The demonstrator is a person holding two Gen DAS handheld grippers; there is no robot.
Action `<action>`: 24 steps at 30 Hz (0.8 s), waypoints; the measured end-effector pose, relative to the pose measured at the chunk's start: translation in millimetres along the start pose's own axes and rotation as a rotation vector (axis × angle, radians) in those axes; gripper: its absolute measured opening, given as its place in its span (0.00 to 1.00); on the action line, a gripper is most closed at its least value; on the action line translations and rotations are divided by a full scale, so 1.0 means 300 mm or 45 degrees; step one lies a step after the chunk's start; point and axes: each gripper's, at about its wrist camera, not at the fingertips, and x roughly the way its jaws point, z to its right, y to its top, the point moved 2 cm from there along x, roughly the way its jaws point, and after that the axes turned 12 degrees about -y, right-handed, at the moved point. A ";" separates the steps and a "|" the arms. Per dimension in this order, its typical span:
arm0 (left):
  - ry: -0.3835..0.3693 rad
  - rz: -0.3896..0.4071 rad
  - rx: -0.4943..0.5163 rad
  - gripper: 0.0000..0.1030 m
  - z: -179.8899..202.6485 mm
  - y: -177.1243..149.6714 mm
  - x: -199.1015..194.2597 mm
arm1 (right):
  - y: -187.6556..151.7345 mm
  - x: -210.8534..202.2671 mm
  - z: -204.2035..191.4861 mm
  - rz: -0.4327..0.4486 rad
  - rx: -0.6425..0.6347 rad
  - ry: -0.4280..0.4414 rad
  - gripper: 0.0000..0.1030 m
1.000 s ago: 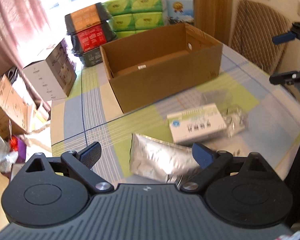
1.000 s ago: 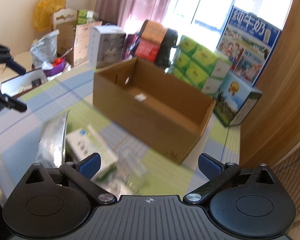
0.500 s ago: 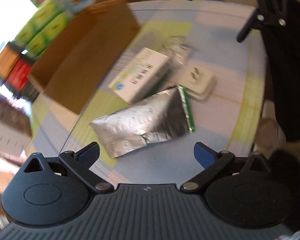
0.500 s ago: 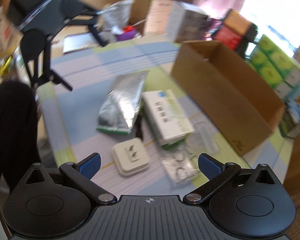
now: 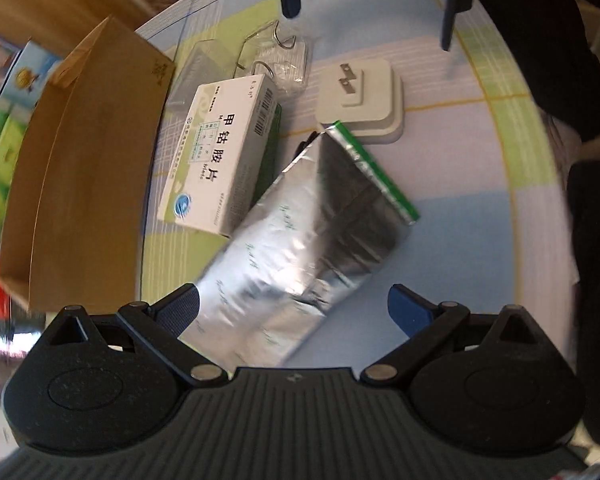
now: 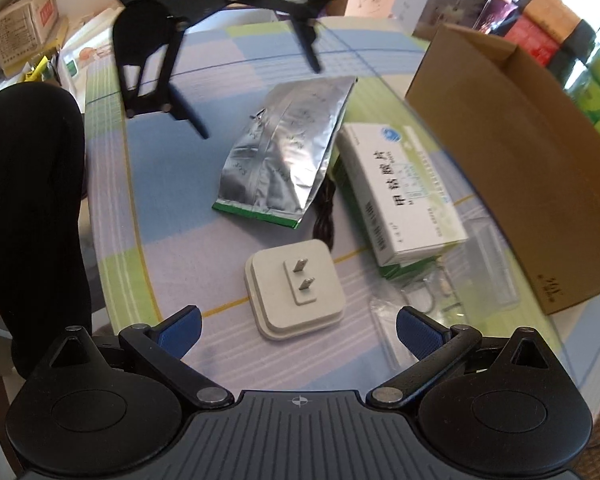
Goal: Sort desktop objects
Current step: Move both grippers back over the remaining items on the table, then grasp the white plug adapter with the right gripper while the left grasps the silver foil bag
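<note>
On the checked tablecloth (image 6: 112,184), beside an open brown cardboard box (image 6: 512,168), lies a small cluster of items. A silver foil pouch (image 5: 300,236) with a green strip along one end, creased and flat, lies slantwise; a white medicine carton (image 5: 220,152) printed with black characters and a barcode sits just beside it, nearer the cardboard box. A white square plug adapter (image 6: 296,288) with two metal prongs facing up rests near the pouch's green end. A clear plastic packet (image 5: 284,60) holding bent wire pieces lies just past the carton, next to a clear flat case (image 5: 192,76). A dark braided item (image 6: 326,216) shows between pouch and carton. Left gripper (image 5: 292,312): fingers spread wide, holding nothing, poised over the pouch's plain end. Right gripper (image 6: 298,326): fingers likewise wide apart, empty, poised above the adapter.
</note>
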 end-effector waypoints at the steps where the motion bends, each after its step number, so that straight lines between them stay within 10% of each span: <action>1: -0.009 0.006 0.013 0.96 -0.017 -0.001 0.009 | 0.004 0.012 0.000 -0.003 0.003 0.011 0.98; 20: -0.245 -0.066 0.103 0.95 -0.173 0.014 0.141 | 0.041 0.176 0.009 -0.049 0.001 0.119 0.97; 24: -0.227 -0.078 -0.006 0.87 -0.176 0.014 0.136 | 0.036 0.177 0.015 -0.074 0.046 0.107 0.75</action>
